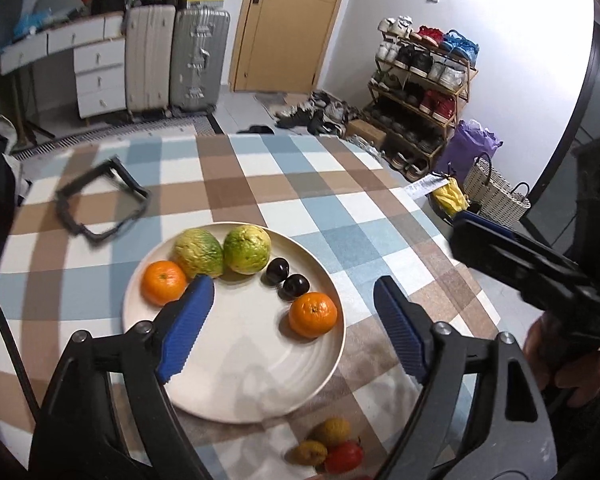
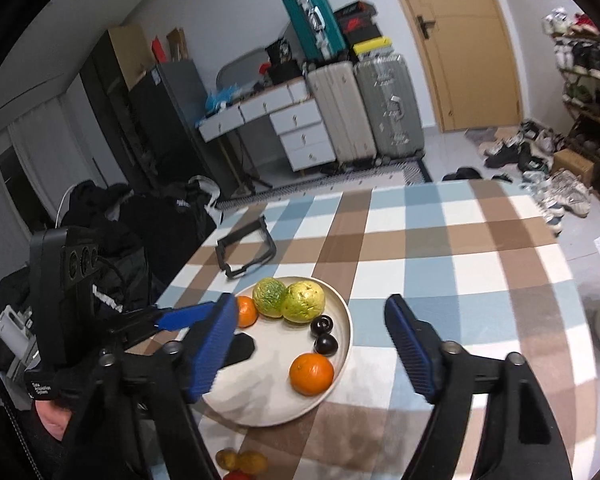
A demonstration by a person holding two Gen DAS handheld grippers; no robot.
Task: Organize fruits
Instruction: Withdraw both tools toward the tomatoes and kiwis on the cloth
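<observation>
A cream plate (image 1: 236, 396) is sitting on a table covered by a checked cloth (image 1: 340, 208) of blue, brown and white squares. Six fruits are lying on the plate in a loose arc: two oranges, one (image 1: 163, 282) at the left and one (image 1: 313, 314) at the right, two green-yellow bumpy fruits (image 1: 199, 253) (image 1: 247, 249) touching each other at the far side, and two dark plums (image 1: 278, 270) (image 1: 295, 287) side by side between the right bumpy fruit and the right orange. Off the plate, near the table's closer edge, three small fruits are clustering together: two brownish-yellow ones (image 1: 332, 432) (image 1: 309, 453) and one red one (image 1: 344, 456).

The left gripper (image 1: 290, 332) is hovering above the plate with its blue jaws standing wide apart and nothing between them. The right gripper (image 2: 312, 344) is likewise hanging over the plate's right side, jaws spread wide and gripping nothing. A black frame (image 1: 100, 204) is lying on the cloth beyond the plate, well apart from it.
</observation>
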